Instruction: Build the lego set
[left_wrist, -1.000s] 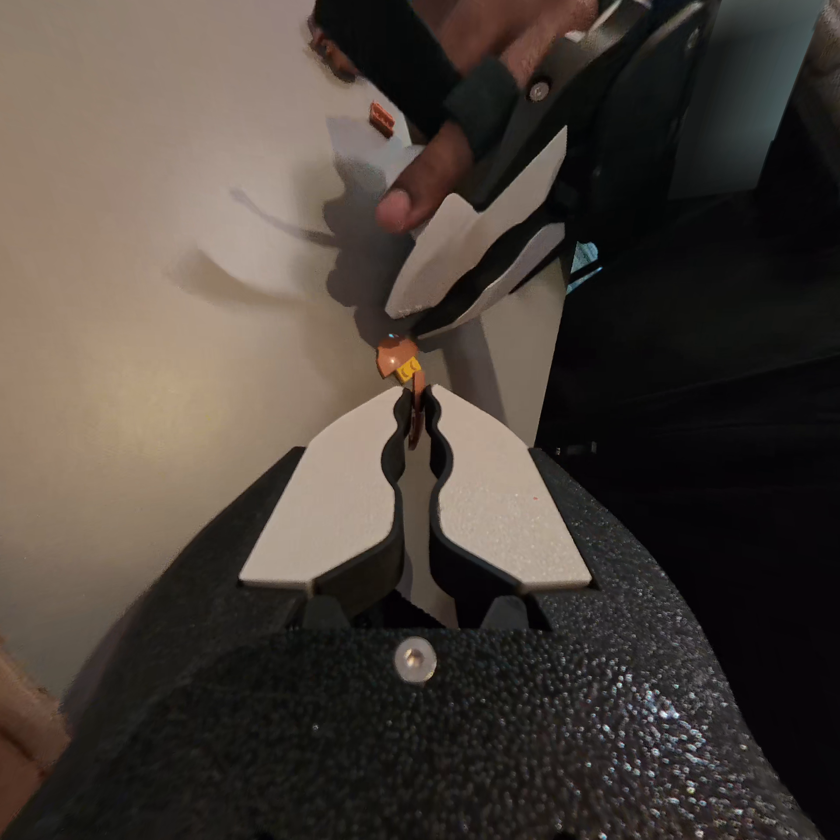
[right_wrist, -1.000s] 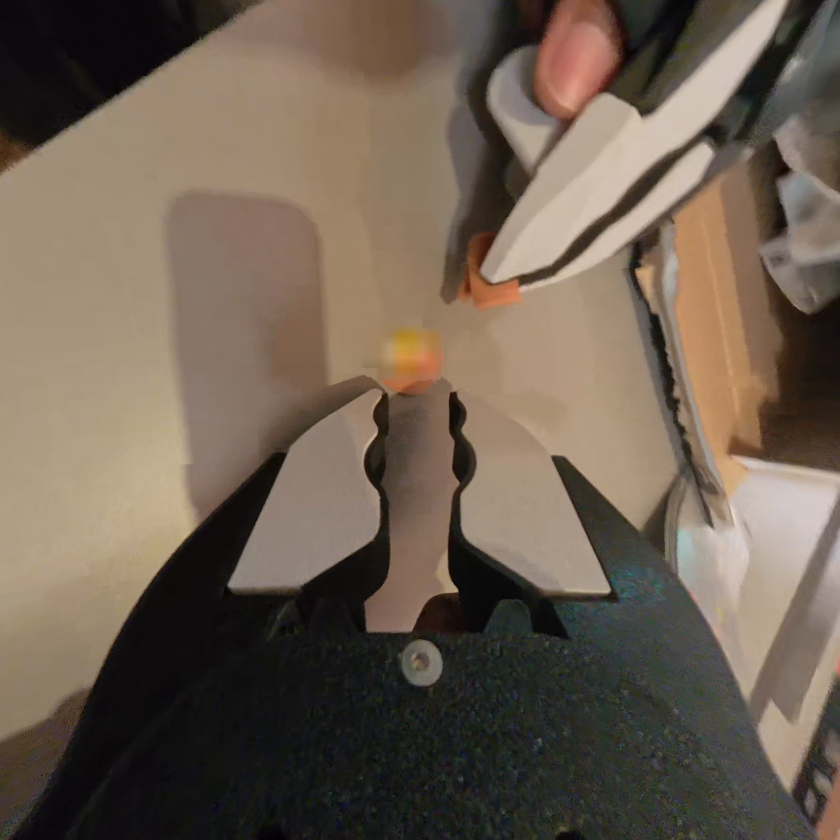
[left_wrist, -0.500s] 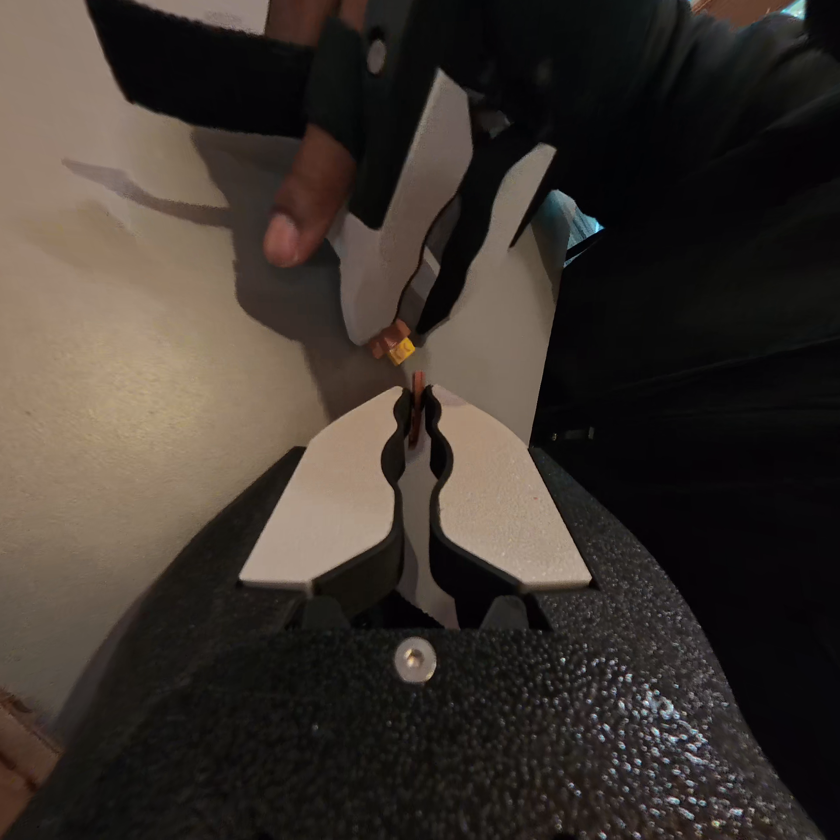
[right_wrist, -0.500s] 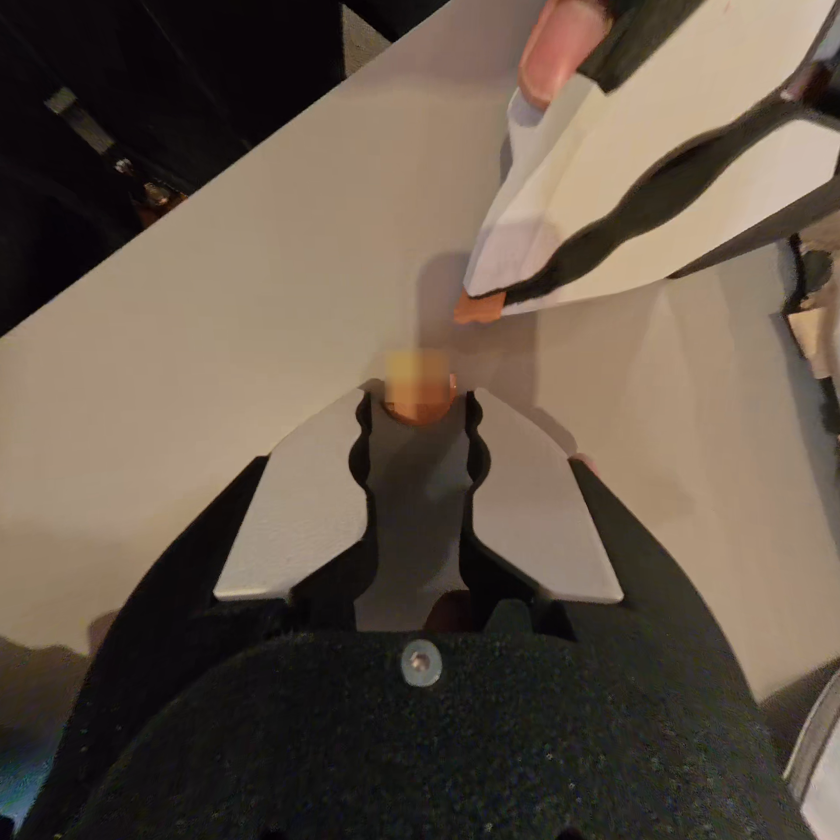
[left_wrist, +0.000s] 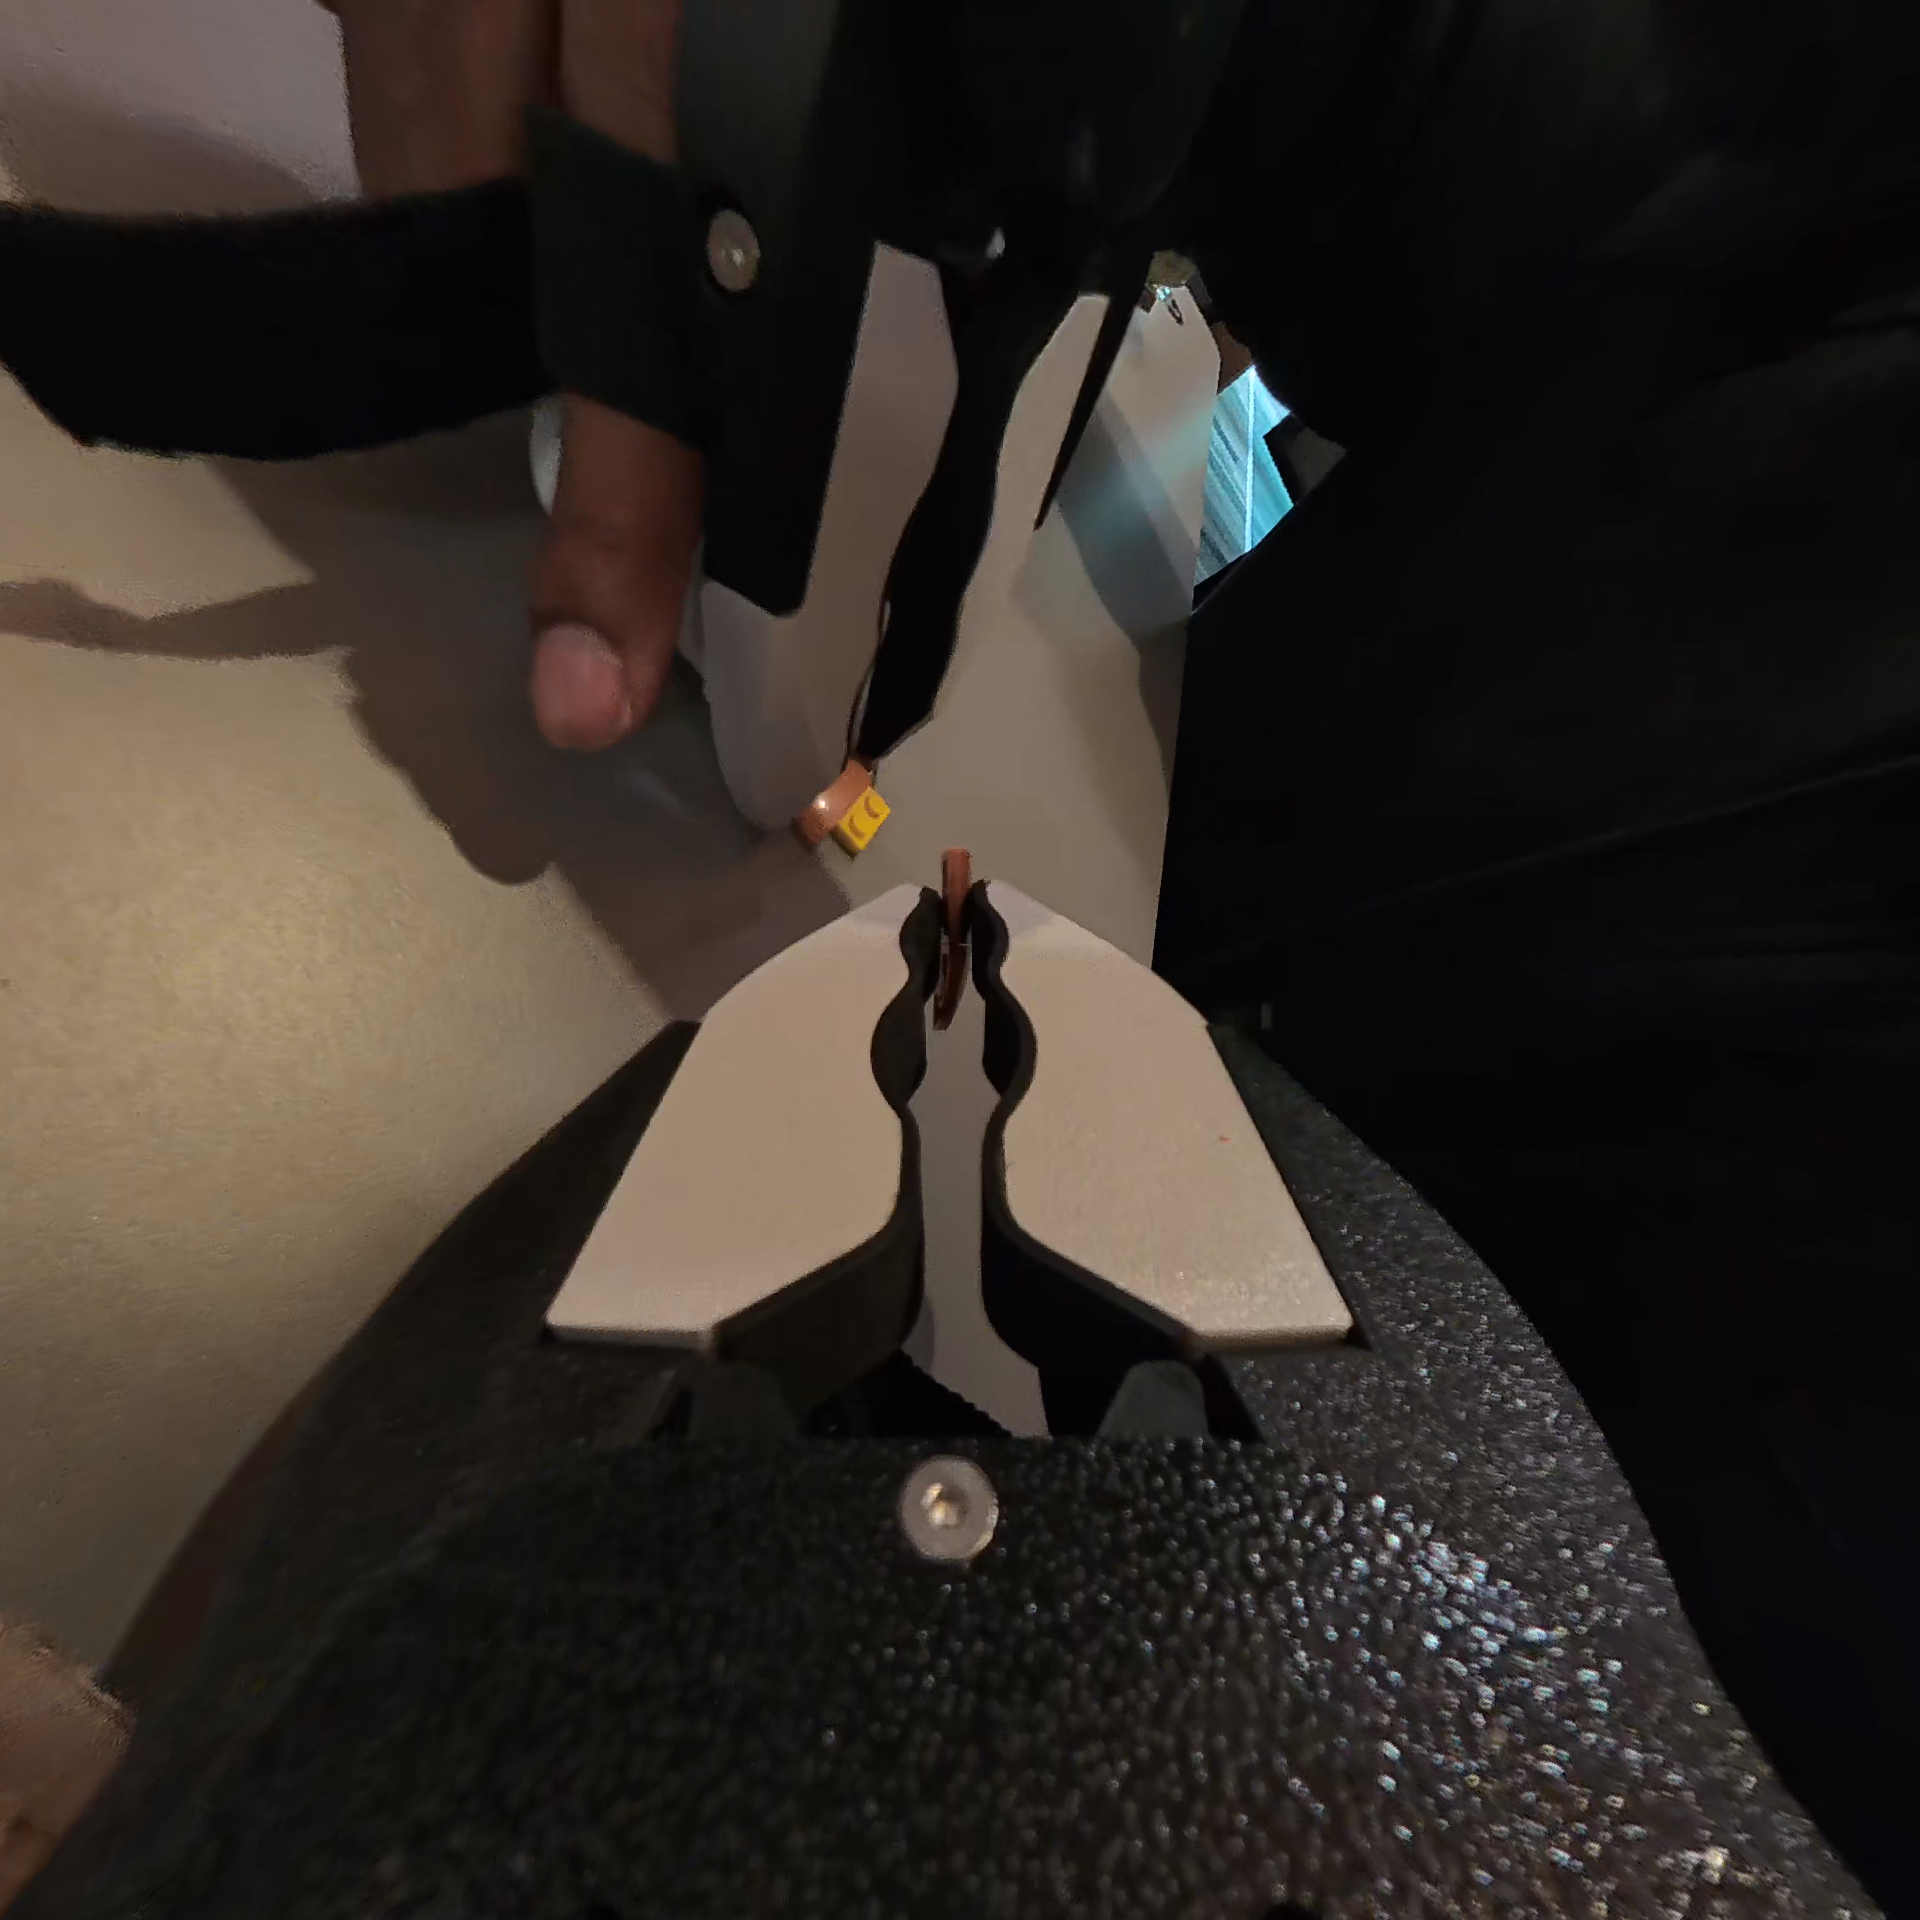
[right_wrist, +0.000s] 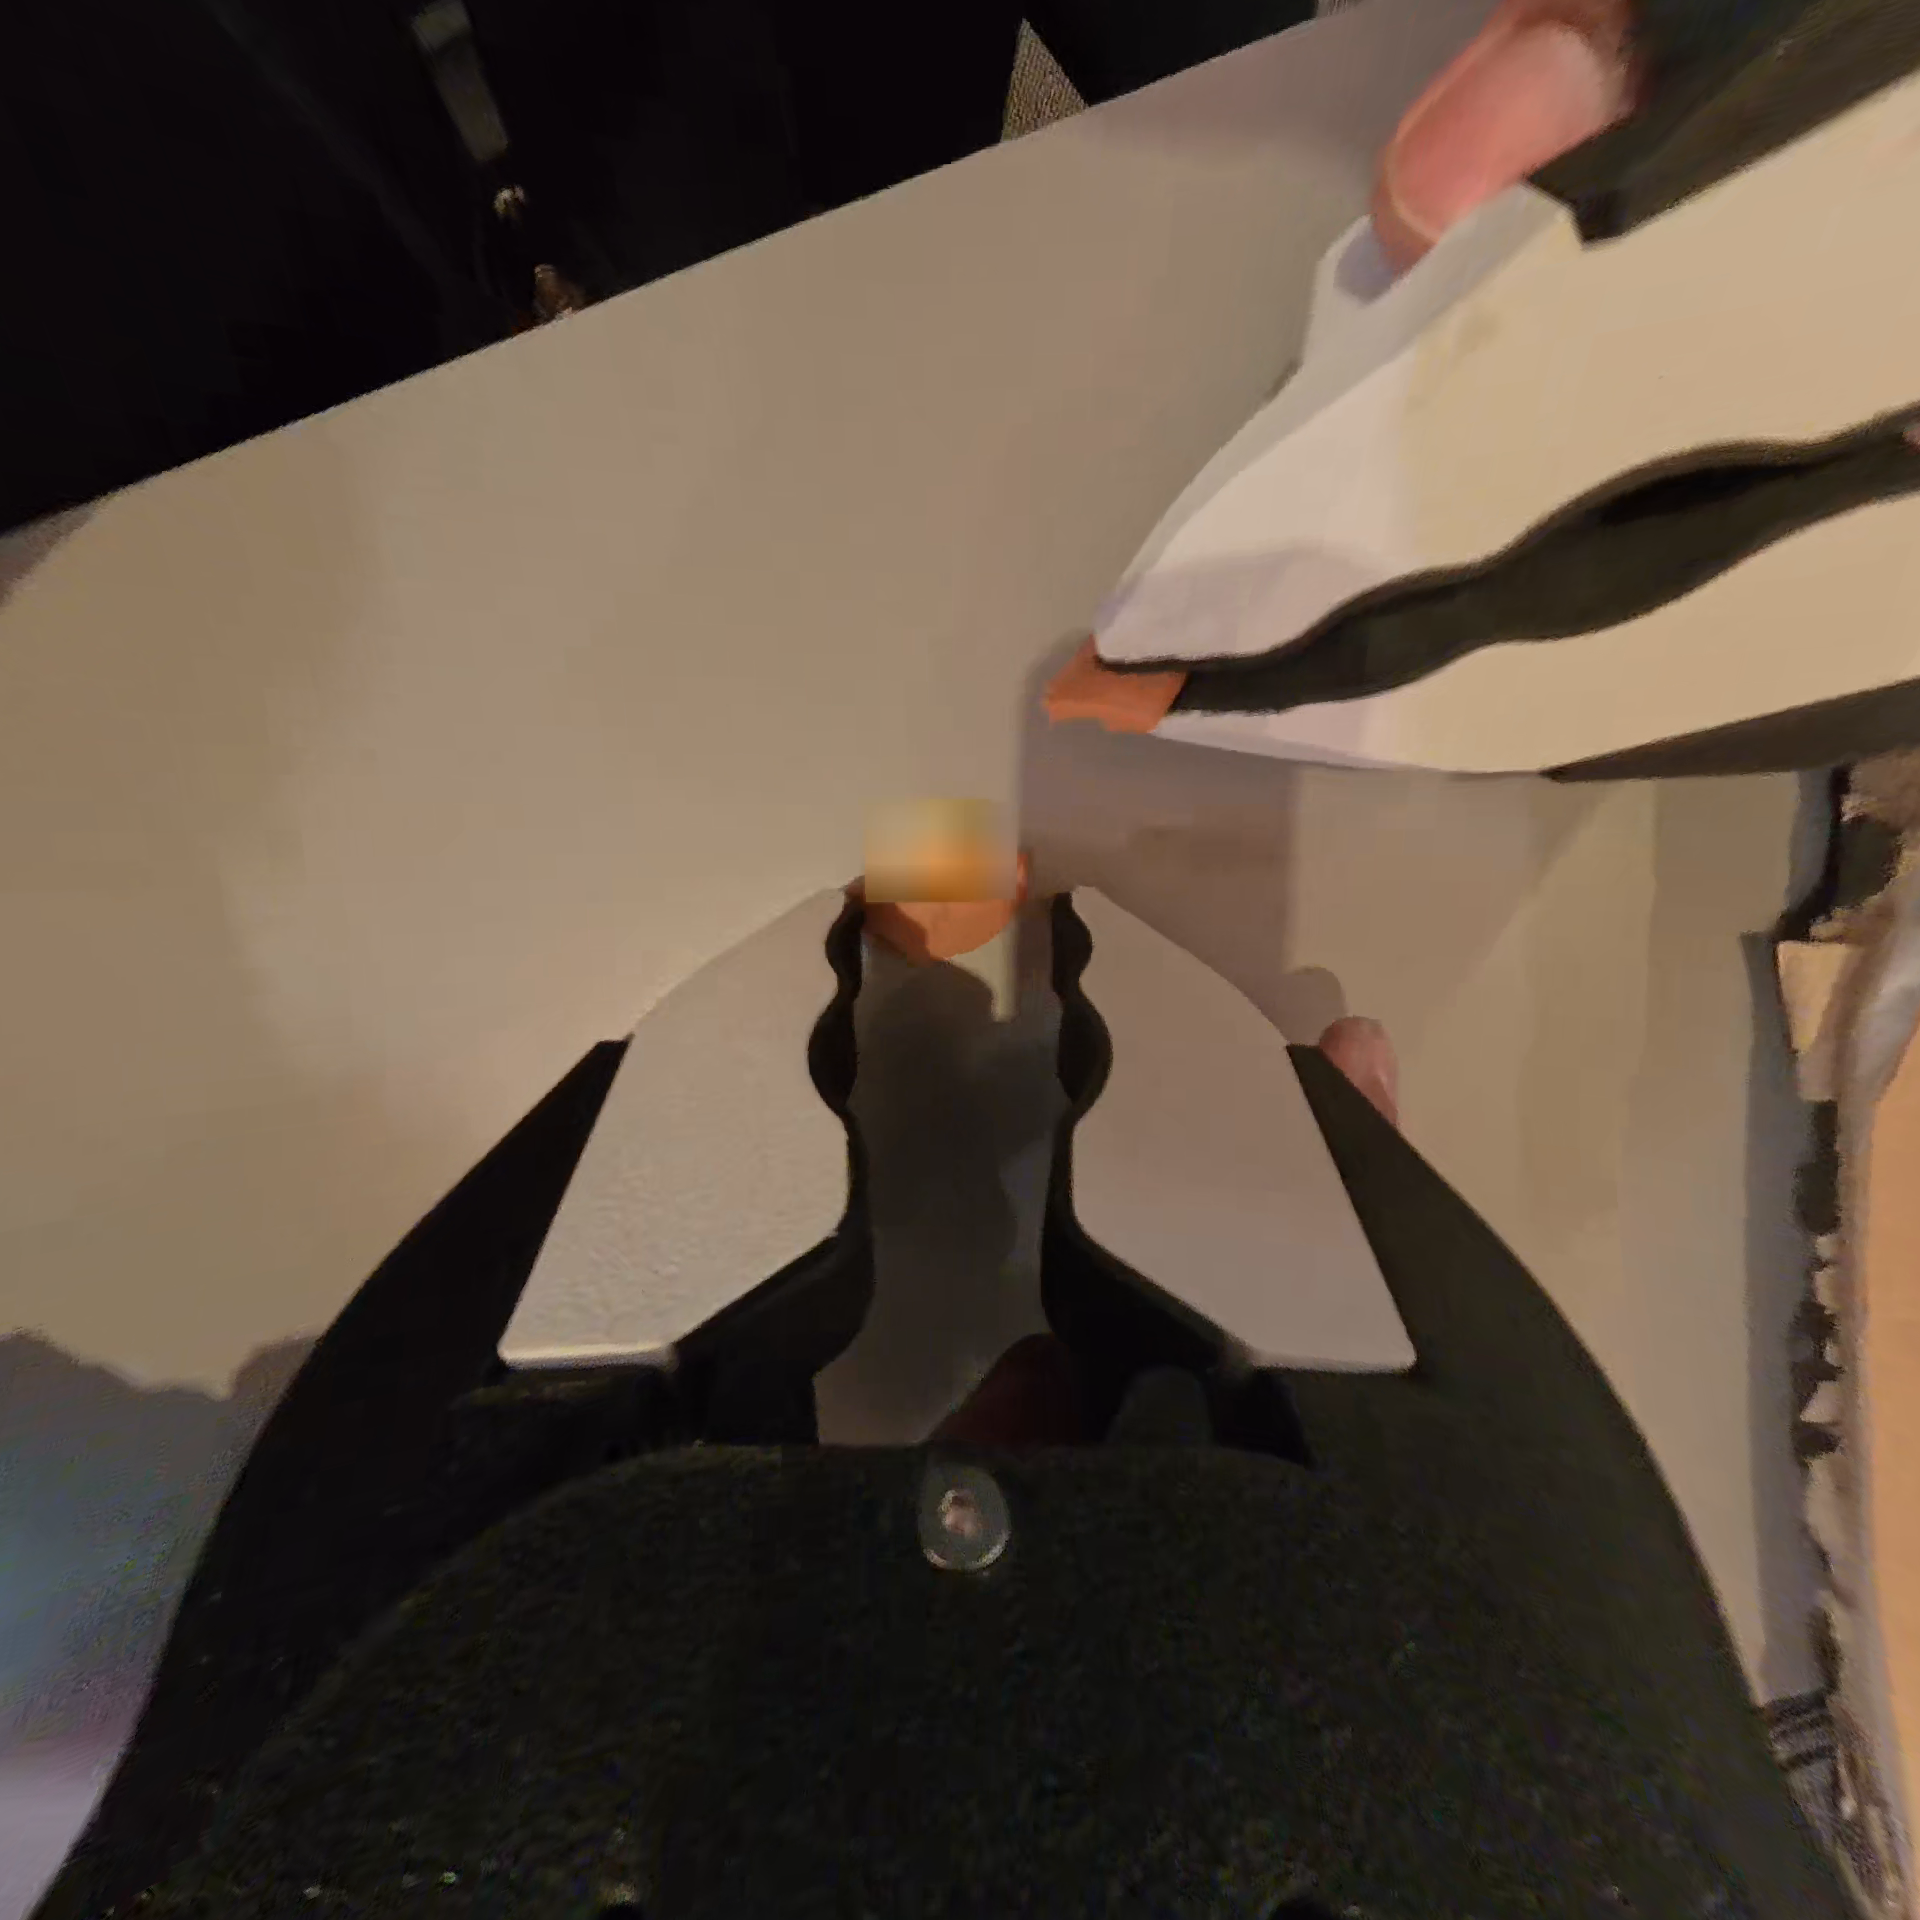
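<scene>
Only the left wrist view showed the yellow brick (left_wrist: 865, 820) clearly, joined to a round orange piece (left_wrist: 826, 808) at the tips of the right gripper (left_wrist: 871, 750); the right wrist view blurred that spot. The left gripper (left_wrist: 954, 896) was nearly closed, clamping a thin orange plate (left_wrist: 952, 935) edge-on between its 2 fingers. The right gripper was clenched on the orange-and-yellow assembly above the white table (right_wrist: 520, 644). The 2 parts were near, not touching.
</scene>
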